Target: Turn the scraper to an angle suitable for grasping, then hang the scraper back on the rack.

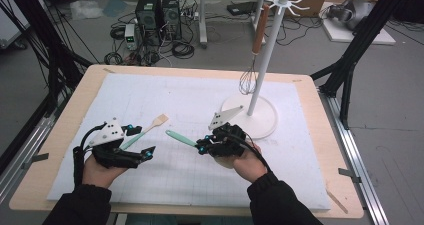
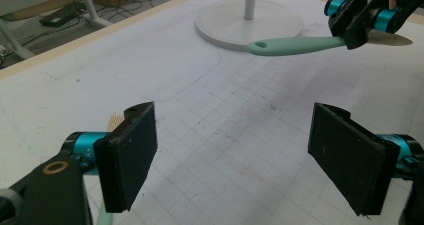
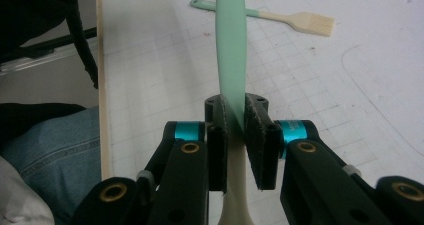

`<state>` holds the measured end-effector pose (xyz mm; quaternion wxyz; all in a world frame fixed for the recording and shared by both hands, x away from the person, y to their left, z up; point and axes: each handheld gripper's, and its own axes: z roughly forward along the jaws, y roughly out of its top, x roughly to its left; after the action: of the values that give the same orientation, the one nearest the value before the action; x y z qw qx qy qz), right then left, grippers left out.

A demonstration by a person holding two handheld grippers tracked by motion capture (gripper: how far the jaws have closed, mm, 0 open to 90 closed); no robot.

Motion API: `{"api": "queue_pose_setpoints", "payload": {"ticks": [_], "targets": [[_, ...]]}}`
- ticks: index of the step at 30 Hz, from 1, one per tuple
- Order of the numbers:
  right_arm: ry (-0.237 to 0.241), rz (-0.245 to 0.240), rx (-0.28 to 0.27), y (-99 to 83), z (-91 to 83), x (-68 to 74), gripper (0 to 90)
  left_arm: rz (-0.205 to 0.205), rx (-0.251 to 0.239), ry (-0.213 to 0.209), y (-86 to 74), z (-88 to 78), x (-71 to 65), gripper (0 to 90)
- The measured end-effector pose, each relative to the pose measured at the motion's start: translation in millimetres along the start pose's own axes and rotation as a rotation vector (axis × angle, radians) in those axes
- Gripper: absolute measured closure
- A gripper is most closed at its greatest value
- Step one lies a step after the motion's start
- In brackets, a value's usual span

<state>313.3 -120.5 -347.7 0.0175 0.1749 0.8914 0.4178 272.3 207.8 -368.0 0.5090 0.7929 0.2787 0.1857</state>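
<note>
My right gripper [image 1: 202, 144] is shut on a utensil with a mint-green handle [image 1: 180, 138], which sticks out to the left above the white mat. In the right gripper view the pads [image 3: 257, 130] pinch the utensil [image 3: 231, 55] where green meets its cream end. My left gripper [image 1: 141, 141] hovers at the mat's front left, open and with nothing between its jaws; its pads [image 2: 127, 152] stand wide apart. A second spatula [image 1: 146, 129], with a green handle and wooden head, lies flat on the mat just beyond the left gripper. The held utensil [image 2: 295, 45] also shows in the left gripper view.
A white rack stand [image 1: 265, 60] with a round base [image 1: 265, 122] rises at the mat's far right; a whisk [image 1: 248, 80] with a brown handle hangs from it. The wooden table edge [image 1: 60, 135] frames the gridded mat [image 1: 180, 185]. Cables and computers clutter the floor behind.
</note>
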Motion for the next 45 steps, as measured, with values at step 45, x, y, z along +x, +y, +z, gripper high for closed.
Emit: {"api": "queue_pose_setpoints", "payload": {"ticks": [45], "targets": [[0.043, -0.06, -0.025, -4.7, -5.7, 5.9, 80.2, 0.047, 0.041, -0.156, 19.5, 16.8, -8.8, 29.3]]}}
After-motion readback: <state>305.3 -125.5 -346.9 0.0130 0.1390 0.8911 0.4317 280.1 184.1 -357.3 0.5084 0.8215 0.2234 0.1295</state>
